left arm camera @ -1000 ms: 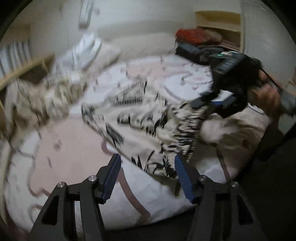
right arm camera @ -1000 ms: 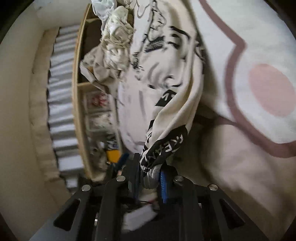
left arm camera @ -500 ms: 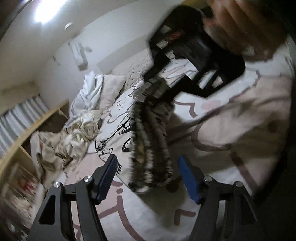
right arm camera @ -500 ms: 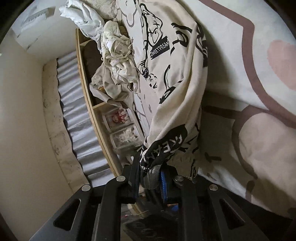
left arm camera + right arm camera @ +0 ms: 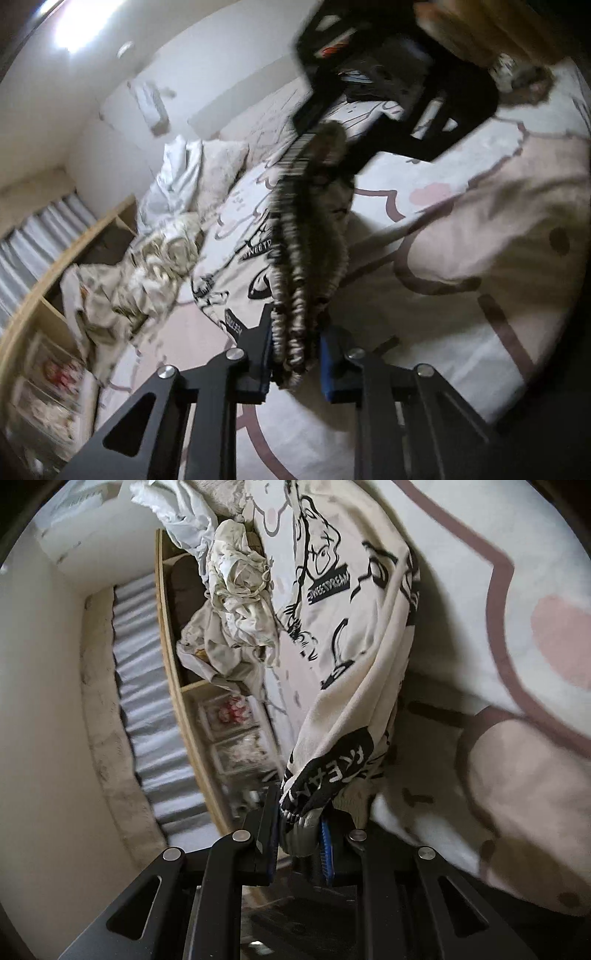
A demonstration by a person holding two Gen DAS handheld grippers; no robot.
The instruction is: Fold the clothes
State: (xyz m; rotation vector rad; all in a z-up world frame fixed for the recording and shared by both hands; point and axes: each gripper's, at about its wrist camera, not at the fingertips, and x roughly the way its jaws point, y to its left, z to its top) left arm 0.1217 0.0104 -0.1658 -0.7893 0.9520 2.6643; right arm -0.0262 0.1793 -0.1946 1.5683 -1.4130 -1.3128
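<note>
Nearest to us, our left gripper [image 5: 295, 354] was closed on a bunched, rippled edge of the printed cream garment [image 5: 343, 627], the fabric crowded between its blue pads. Our right gripper [image 5: 299, 834] pinched another part of the same garment, a black band with white lettering wedged between its narrow jaws. In the left wrist view the right gripper [image 5: 399, 96] hung above, blurred, with the cloth strung from it down to the left one.

Beyond our grips, the rest of the garment trailed down onto the pink and white bedspread [image 5: 480, 240], partly lifted and partly lying across it, its black drawings and a "SWEETDREAM" label facing up. We judged it held by two points and raised, not laid in any neat fold; no crease or tidy rectangle showed, so the folding of this piece looked unfinished.

Further off, a crumpled heap of pale clothes [image 5: 236, 590] sat against the wooden shelf [image 5: 173, 664], and a white sheet [image 5: 177, 173] lay bunched near the pillow. That heap was not folded either.
</note>
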